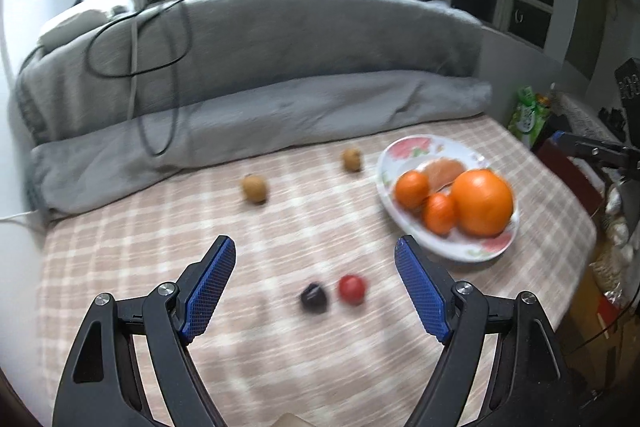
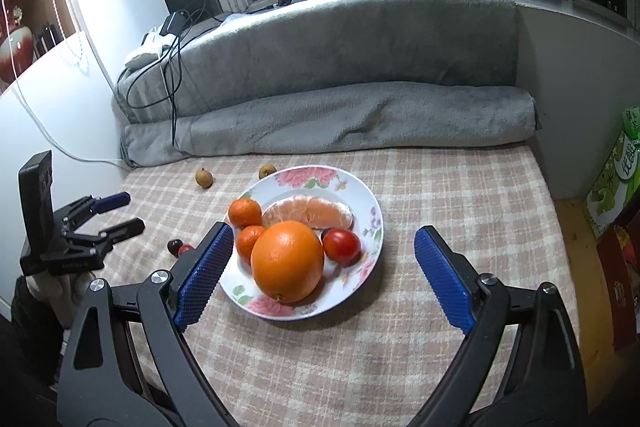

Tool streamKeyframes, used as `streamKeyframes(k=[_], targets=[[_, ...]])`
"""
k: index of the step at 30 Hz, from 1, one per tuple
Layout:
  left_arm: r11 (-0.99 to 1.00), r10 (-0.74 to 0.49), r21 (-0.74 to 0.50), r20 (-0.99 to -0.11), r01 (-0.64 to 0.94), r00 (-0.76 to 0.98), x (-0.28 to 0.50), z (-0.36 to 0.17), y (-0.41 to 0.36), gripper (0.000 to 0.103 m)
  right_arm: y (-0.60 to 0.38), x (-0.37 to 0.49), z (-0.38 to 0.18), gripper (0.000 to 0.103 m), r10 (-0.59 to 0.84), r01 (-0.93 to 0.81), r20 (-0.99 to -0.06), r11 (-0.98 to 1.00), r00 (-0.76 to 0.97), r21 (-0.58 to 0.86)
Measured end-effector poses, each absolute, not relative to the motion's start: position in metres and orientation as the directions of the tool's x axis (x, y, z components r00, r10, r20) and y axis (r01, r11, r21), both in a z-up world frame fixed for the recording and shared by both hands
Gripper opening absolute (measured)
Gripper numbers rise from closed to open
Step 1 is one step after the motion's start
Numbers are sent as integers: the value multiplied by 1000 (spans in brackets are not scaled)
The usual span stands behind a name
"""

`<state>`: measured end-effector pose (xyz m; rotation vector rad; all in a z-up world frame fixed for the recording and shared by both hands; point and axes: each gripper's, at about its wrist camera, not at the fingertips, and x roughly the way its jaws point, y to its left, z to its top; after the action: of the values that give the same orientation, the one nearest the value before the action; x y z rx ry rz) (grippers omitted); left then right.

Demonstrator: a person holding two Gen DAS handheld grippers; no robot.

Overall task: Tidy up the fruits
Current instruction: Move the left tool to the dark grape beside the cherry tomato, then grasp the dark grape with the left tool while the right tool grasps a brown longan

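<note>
A checked cloth (image 2: 420,195) is covering the flat surface where the fruit is lying, and a grey blanket (image 2: 320,67) is sitting rolled and heaped along its far edge, with black cables (image 2: 174,67) trailing over the blanket's left end.

The right gripper (image 2: 323,275) is hanging over the near side of the cloth with its blue-padded fingers standing wide apart and nothing between the pads. The left gripper (image 1: 315,281) is likewise standing spread with nothing between its pads, pointing down at the cloth; in the right wrist view it is showing at the left edge (image 2: 116,213).

A flowered plate (image 2: 362,199) is sitting in the middle of the cloth. A big orange (image 2: 287,261) is lying at the plate's near side. Behind it a peeled citrus piece (image 2: 310,213) is lying across the plate. Two small tangerines (image 2: 245,211) (image 2: 249,242) are sitting at the plate's left, the nearer one touching the orange. A red tomato (image 2: 341,245) is resting on the plate just right of the orange.

Off the plate, two brown fruits (image 1: 255,189) (image 1: 352,159) are lying well apart on the cloth near the blanket. Nearer the left gripper, a dark fruit (image 1: 314,297) and a small red fruit (image 1: 352,289) are lying just beside each other on the cloth, between that gripper's fingers in its own view, which is blurred.
</note>
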<state>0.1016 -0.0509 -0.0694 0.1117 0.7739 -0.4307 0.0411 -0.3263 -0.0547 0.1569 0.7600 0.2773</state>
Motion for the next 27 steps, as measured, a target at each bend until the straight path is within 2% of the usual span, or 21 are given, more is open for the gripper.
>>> streamKeyframes(k=[5,8,10,12,14,18,23,27], targets=[[916,-314,-55,-717,398,622,97,-79,-31,82,-318,33,-56,95,297,-201,-657,955,692,221],[915,-322,-77,-729,395,604,95,-87,-23,82,-310,27,-56,98,308,-223,-655,951,689,213],[912,-330,-85,-734,402,593,93,-91,-21,76,-301,22,-54,98,304,-240,-653,952,693,188],[905,-342,-95,-743,415,575,92,-95,-22,65,-291,19,-53,98,304,-263,-656,951,691,164],[895,-359,-105,-746,434,560,91,-99,-24,62,-281,16,-54,98,321,-293,-656,943,683,157],[877,-388,-123,-752,465,533,91,-104,-29,50,-268,12,-56,98,352,-328,-660,930,664,166],[864,-409,-141,-758,484,508,94,-108,-33,46,-252,12,-60,98,378,-372,-671,914,638,160],[855,-421,-149,-760,497,496,95,-111,-33,39,-242,18,-59,98,391,-403,-681,903,619,152]])
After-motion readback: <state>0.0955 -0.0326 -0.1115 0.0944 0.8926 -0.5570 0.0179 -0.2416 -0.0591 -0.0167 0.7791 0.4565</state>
